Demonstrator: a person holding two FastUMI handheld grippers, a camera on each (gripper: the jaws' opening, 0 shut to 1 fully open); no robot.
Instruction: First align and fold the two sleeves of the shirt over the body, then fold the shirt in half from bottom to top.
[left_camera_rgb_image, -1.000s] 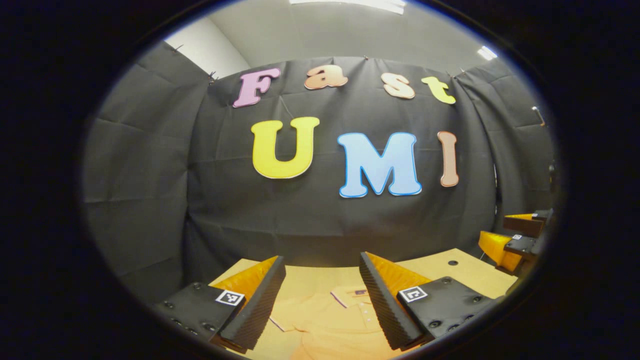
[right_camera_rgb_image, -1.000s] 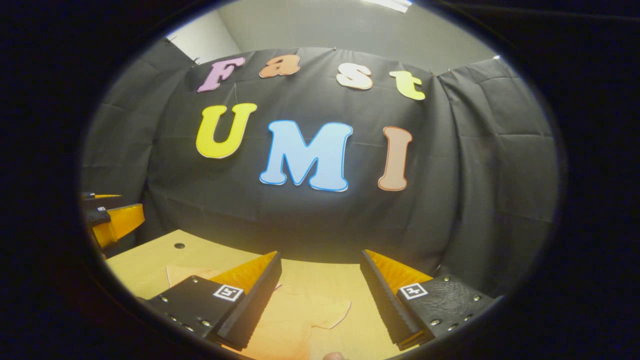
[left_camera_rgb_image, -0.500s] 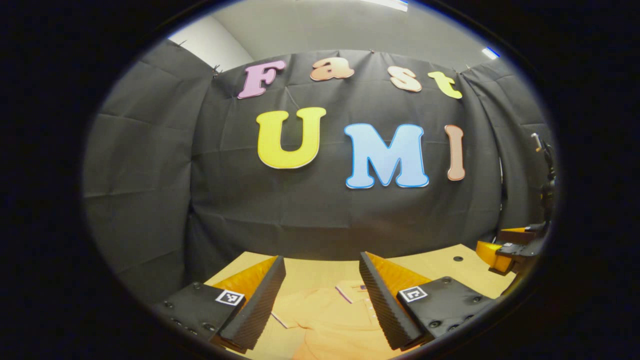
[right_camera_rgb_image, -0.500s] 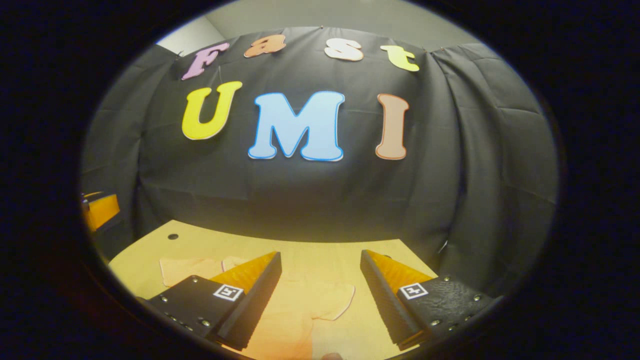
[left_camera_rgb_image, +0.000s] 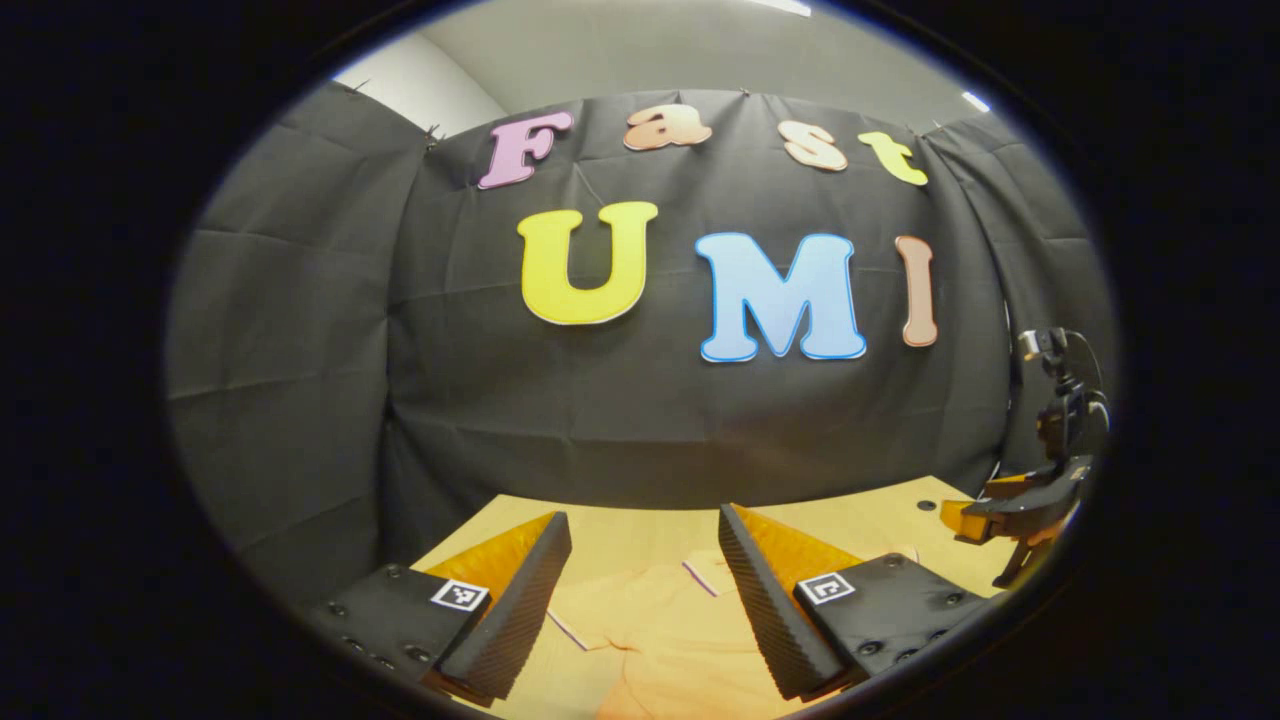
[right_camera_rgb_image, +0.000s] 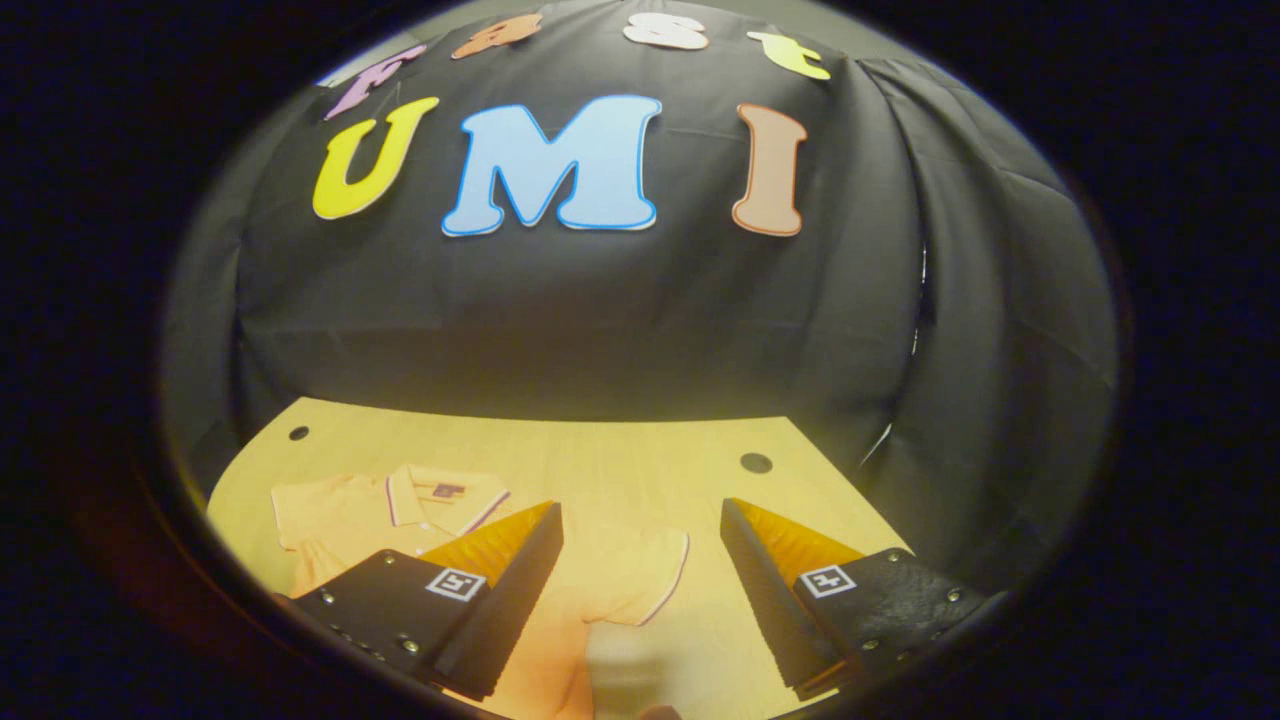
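Orange shirt (right_camera_rgb_image: 600, 590) lies flat on the bench (right_camera_rgb_image: 620, 460), sleeves spread, nothing folded yet. My right tool (right_camera_rgb_image: 640, 590) hangs released above its right sleeve (right_camera_rgb_image: 640, 575), jaws wide, I judge so as to take that sleeve first. My left tool (left_camera_rgb_image: 645, 600) hovers as wide over the shirt's other side. Farther off, the right gripper view gives me the collar (right_camera_rgb_image: 445, 495) and the whole sleeve, while the left gripper view catches my right tool from the side at the bench's edge.
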